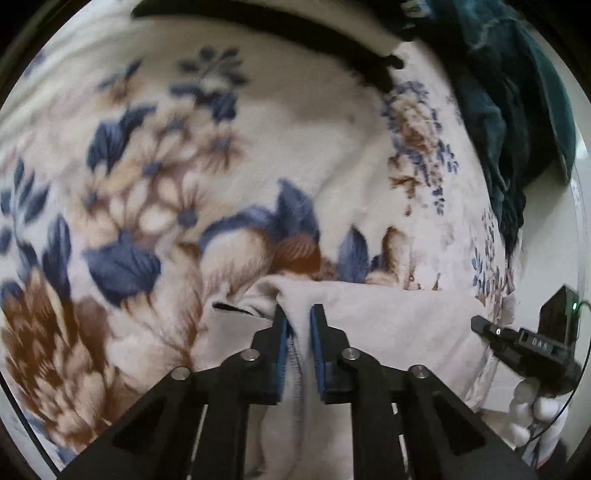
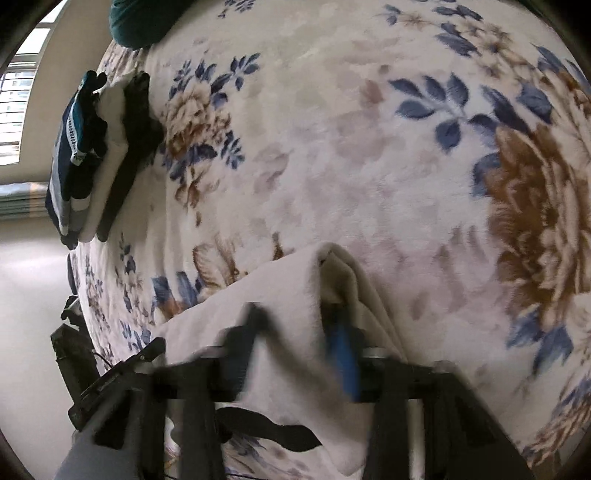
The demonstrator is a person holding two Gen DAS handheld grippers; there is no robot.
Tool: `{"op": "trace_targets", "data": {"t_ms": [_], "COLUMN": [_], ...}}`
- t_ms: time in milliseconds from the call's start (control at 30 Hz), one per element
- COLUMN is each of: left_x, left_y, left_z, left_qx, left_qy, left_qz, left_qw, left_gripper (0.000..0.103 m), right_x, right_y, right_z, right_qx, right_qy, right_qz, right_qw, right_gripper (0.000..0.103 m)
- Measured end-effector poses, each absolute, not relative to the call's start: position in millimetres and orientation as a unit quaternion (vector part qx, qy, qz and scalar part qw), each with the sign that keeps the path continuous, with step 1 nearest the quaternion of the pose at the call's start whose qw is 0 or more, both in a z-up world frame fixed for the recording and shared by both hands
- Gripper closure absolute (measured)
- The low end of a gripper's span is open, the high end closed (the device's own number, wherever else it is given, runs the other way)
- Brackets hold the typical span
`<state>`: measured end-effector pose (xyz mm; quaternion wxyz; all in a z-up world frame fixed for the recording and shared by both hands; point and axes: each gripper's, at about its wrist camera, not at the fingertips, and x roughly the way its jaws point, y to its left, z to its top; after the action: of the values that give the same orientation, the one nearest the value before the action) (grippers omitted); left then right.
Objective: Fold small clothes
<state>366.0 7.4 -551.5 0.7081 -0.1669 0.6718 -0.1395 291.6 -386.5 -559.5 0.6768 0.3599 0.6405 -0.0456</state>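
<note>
A small cream-white garment (image 1: 388,325) lies on a floral blanket (image 1: 221,155). My left gripper (image 1: 299,314) is shut on a bunched fold of the garment near a stitched seam. In the right wrist view the same garment (image 2: 288,295) drapes over my right gripper (image 2: 295,317), whose fingers are blurred and spread wide with cloth lying between them. A black strip on the garment (image 2: 266,424) shows below. The right gripper also appears at the right edge of the left wrist view (image 1: 524,347).
A pile of dark teal clothes (image 1: 517,110) lies at the blanket's far right. A black garment (image 1: 295,33) lies at the top. Folded clothes (image 2: 92,147) are stacked at the blanket's left edge. Floor (image 2: 29,295) lies beyond the edge.
</note>
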Motion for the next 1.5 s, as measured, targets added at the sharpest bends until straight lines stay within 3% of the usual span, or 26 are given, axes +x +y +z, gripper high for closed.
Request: {"op": "trace_targets", "data": {"t_ms": [233,300,367,433,500,733,967,1033,1067,1100,1133,1233,1500], "left_x": [373.8,376.9,368.8,353.9,331.5,267.9,260.2,264.9,270.3,273.4,277.9,298.4,332.4], "left_y": [14.1,20.5,31.7,38.8,40.5,27.5,69.7,79.6,84.8,87.8,89.8,86.3,27.4], "left_z": [-572.9,-567.2,-550.2,-535.6,-523.6,-558.5,-558.6,-551.3,-547.3,-545.2,-545.8,-561.9,-600.8], "left_qx": [-0.156,-0.19,-0.23,-0.251,-0.248,-0.11,-0.251,-0.283,-0.301,-0.315,-0.329,-0.356,-0.314], "left_qy": [0.689,0.693,0.685,0.675,0.673,0.725,0.71,0.686,0.669,0.657,0.647,0.638,0.664], "left_qz": [-0.143,-0.152,-0.156,-0.162,-0.159,-0.125,-0.119,-0.128,-0.131,-0.138,-0.144,-0.156,-0.207], "left_qw": [0.693,0.678,0.674,0.675,0.678,0.669,0.647,0.658,0.667,0.671,0.672,0.665,0.646], "left_gripper": [0.095,0.09,0.08,0.078,0.078,0.078,0.078,0.054,0.023,0.014,0.014,0.014,0.013], "right_x": [300.2,305.2,304.8,300.2,287.9,238.7,209.5,209.5,210.0,210.8,212.5,220.6,248.9], "right_y": [-390.4,-388.1,-391.7,-392.9,-389.9,-359.5,-368.4,-373.2,-376.3,-379.1,-383.5,-394.3,-415.1], "right_z": [-570.8,-582.2,-574.9,-558.1,-537.8,-552.2,-589.9,-582.0,-577.1,-572.6,-567.4,-568.1,-624.6], "right_qx": [0.325,0.321,0.326,0.315,0.293,0.24,0.248,0.27,0.282,0.292,0.304,0.331,0.417], "right_qy": [0.647,0.673,0.675,0.67,0.662,0.708,0.745,0.735,0.728,0.72,0.709,0.692,0.667], "right_qz": [-0.079,-0.068,-0.068,-0.063,-0.054,-0.007,-0.048,-0.038,-0.031,-0.025,-0.016,0.006,0.085], "right_qw": [0.685,0.663,0.658,0.67,0.687,0.664,0.617,0.621,0.624,0.629,0.636,0.641,0.611], "right_gripper": [0.098,0.098,0.091,0.069,0.064,0.064,0.064,0.064,0.064,0.058,0.045,0.029,0.025]}}
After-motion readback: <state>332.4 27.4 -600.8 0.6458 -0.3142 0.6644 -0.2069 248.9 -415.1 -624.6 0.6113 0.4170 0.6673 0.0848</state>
